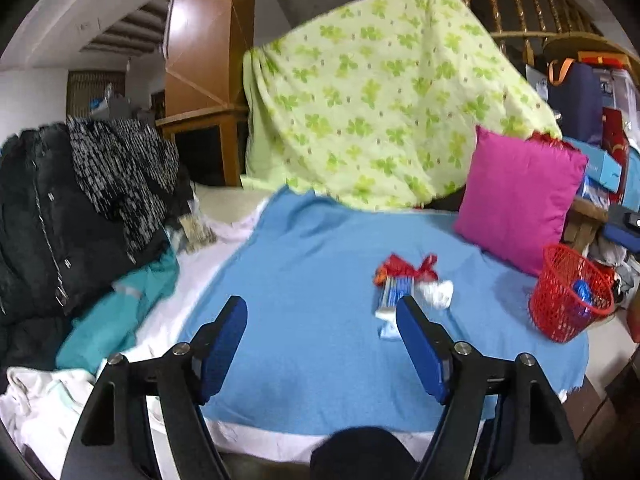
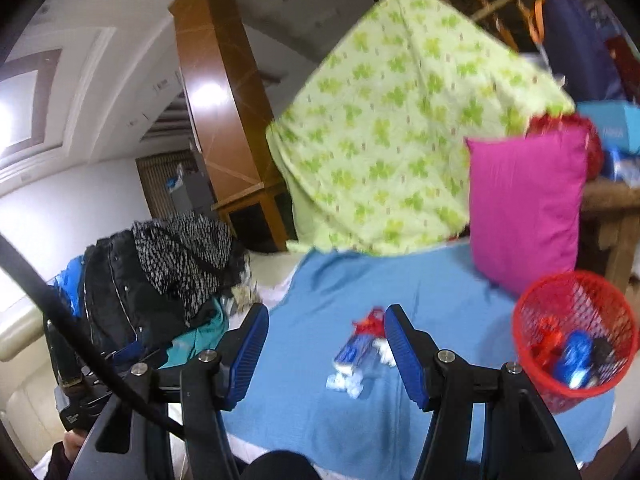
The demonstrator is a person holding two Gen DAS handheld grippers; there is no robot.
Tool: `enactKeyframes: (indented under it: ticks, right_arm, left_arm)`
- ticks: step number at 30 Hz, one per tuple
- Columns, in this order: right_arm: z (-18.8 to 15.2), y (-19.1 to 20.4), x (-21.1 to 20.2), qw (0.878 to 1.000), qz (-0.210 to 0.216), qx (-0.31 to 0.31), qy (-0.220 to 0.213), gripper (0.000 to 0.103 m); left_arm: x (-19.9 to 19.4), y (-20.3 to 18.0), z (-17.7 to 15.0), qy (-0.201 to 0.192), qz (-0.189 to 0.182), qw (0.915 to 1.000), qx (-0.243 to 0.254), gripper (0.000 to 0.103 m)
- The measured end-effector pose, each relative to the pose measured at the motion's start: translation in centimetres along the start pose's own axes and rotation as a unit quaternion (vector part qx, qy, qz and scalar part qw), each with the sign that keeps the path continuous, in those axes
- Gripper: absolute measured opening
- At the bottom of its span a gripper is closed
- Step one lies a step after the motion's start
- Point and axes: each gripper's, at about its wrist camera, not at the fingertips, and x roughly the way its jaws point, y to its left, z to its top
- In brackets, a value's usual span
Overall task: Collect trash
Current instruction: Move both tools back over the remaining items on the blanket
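Spread over the bed, a blue blanket [image 1: 320, 280] forms the working surface, soft and slightly wrinkled. Both tools hang above its near edge: the left gripper [image 1: 322, 330] and the right gripper [image 2: 326, 344] each have their jaws wide apart and hold nothing.

Just beyond them lies the remaining trash, close together: a blue-and-white wrapper [image 1: 390, 300], a red wrapper [image 1: 404, 266] and a crumpled white scrap [image 1: 438, 294]. To the right, at the blanket's edge, a red mesh basket [image 2: 576, 332] already holds a few pieces.

The likely trouble is the soft bedding: jaws closing low on a flat wrapper could pinch the blanket with it and drag the cloth. The pieces touch or nearly touch, so a grab may catch two, or knock one aside. The light basket, tilted on the bedding near the edge, looks easy to tip.

Farther back stand a magenta pillow [image 1: 520, 204], a green clover-print sheet [image 1: 384, 100], dark coats [image 1: 80, 208] at left, and a wooden pillar [image 2: 216, 92].
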Motion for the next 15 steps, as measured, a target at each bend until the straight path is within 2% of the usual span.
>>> enactKeyframes:
  ticks: [3,6,10,15]
  right_arm:
    - [-1.4,-2.3,4.7,0.997,0.019,0.039,0.059,0.065]
    - [-3.2,-4.5,10.3,0.991,0.017,0.065,0.117,0.065]
    - [-4.8,-7.4,16.8,0.98,0.011,0.11,0.166,0.065]
    - [-6.3,-9.2,23.9,0.968,-0.01,0.137,0.208,0.065]
  left_arm:
    - [2.8,-0.5,-1.7,0.035,-0.006,0.9994,0.001,0.077]
    - [5.7,-0.7,-3.4,0.073,-0.013,0.9972,-0.004,0.077]
    - [9.3,-0.1,-5.0,0.112,-0.017,0.9934,-0.016,0.077]
    - [12.3,0.9,-5.7,0.133,-0.02,0.9906,-0.028,0.077]
